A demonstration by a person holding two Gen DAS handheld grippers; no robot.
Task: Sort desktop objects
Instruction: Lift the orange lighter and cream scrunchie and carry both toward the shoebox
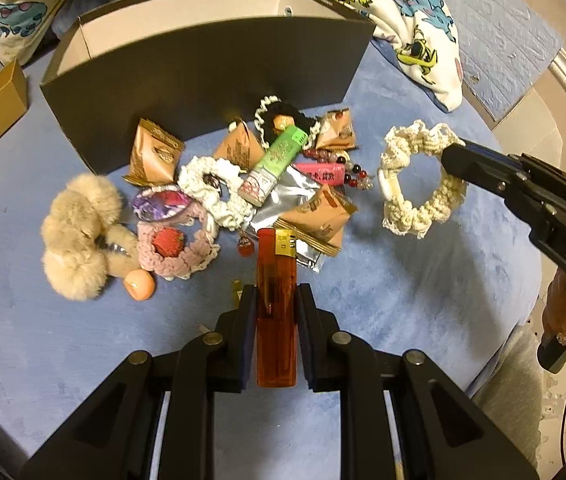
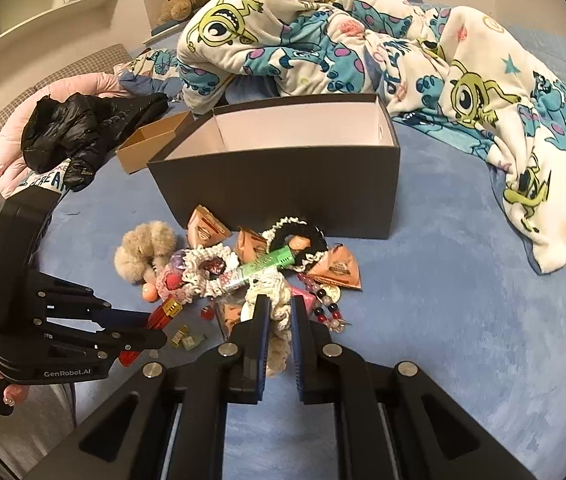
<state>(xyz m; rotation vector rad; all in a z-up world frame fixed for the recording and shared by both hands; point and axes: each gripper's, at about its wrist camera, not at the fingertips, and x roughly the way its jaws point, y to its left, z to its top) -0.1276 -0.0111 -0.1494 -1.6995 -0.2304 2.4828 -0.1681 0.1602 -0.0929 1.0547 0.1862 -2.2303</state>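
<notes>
- Left gripper: clamped on an orange lighter, held clear above the blue bed surface
- Right gripper: clamped on a cream crocheted scrunchie, which hangs free of the pile in the left wrist view
- Pile just beyond both grippers, unsorted: green lighter, pink lighter, white scrunchie, fluffy beige scrunchie, pink strawberry scrunchie, black scrunchie, bead bracelet, several brown snack packets
- Dark open box stands behind the pile; a small tan box sits beside it
- Progress, as judged: early stage; two items lifted, none delivered, most of the pile remains
- Right wrist view only: the dark box interior, whose visible part is empty; also small yellow pieces beneath the left gripper, and a black garment far left
- Left wrist view only: the full loop of the held scrunchie; the box interior is hidden there
- Farthest: a cartoon-print blanket
</notes>
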